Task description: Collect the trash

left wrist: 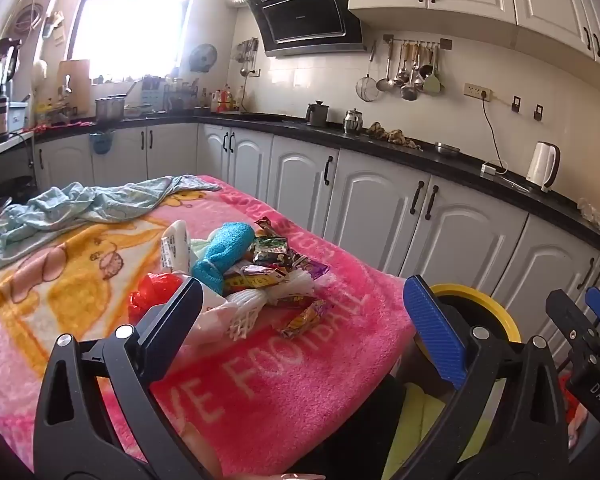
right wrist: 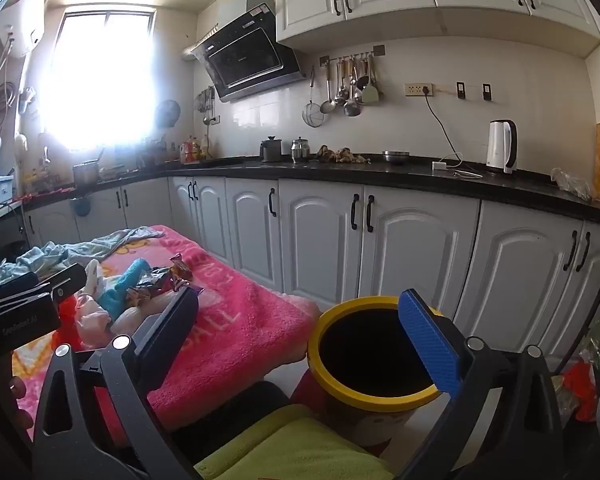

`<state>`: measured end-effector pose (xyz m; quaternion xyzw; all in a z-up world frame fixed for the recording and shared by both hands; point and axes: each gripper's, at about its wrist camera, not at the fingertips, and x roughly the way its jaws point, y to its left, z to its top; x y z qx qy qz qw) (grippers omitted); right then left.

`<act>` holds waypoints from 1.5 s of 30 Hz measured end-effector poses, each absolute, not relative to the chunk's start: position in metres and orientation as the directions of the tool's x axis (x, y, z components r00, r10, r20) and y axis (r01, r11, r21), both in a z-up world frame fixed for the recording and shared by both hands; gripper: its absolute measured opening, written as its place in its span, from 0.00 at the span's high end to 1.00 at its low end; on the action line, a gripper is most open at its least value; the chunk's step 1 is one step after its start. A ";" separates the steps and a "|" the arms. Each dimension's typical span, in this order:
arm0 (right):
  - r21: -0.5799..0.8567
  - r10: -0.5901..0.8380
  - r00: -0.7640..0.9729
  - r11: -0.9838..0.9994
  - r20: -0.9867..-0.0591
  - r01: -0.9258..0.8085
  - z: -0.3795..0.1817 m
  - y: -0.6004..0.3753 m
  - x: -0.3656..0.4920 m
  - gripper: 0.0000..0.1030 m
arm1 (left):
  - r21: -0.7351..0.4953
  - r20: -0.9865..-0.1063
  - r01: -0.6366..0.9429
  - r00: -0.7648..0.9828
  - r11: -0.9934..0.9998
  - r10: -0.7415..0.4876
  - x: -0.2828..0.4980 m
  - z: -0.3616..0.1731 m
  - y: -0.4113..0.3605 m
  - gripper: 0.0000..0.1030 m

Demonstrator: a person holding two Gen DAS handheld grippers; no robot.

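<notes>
A pile of trash lies on the pink blanket: snack wrappers, white foam netting, a red plastic bag and a blue cloth. The pile also shows in the right wrist view. My left gripper is open and empty, just short of the pile. A yellow-rimmed bin stands on the floor past the blanket's right edge; it also shows in the left wrist view. My right gripper is open and empty, above the bin's near rim.
A light blue crumpled cloth lies at the blanket's far left. White kitchen cabinets under a black counter run behind, with a kettle. A yellow-green cushion sits below, near the bin.
</notes>
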<state>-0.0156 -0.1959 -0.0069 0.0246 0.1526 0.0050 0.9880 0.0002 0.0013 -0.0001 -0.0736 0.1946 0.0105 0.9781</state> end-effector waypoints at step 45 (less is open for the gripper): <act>0.048 0.016 0.953 0.999 -0.302 -0.002 -0.007 -0.194 -0.016 0.05 | -0.115 -0.370 -0.045 0.929 0.992 -0.001 0.000 0.004 0.000 0.10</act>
